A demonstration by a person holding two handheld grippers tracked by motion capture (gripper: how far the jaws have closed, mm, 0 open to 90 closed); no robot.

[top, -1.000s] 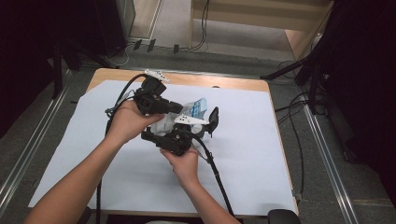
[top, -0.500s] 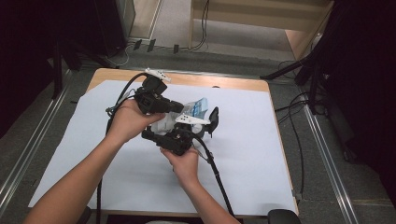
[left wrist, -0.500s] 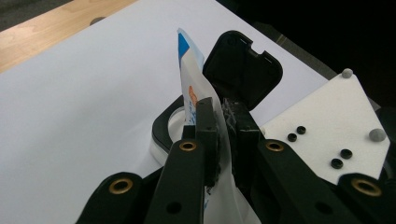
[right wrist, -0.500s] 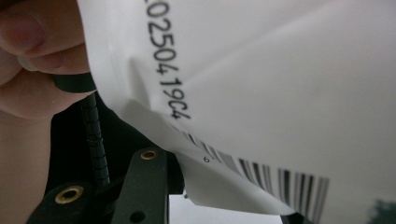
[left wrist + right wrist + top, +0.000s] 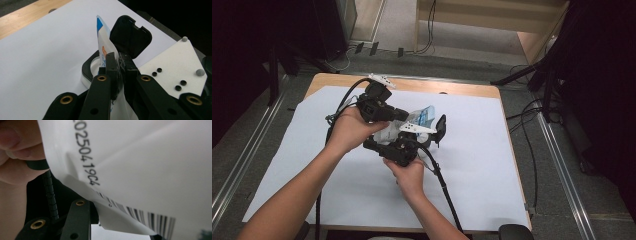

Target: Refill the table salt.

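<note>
A: While both hands hover mid-desk (image 5: 492, 95), what's the left gripper (image 5: 117, 62) holding?
B: Jaws pinched tight on a white pouch (image 5: 102, 37) with blue and orange print, its top edge sticking up past them.
A: And the right gripper (image 5: 399, 147)?
B: Just below the left, part closed around a white container (image 5: 87, 72), black flip lid (image 5: 130, 35) open. Its own view shows a barcoded white surface close up.
</note>
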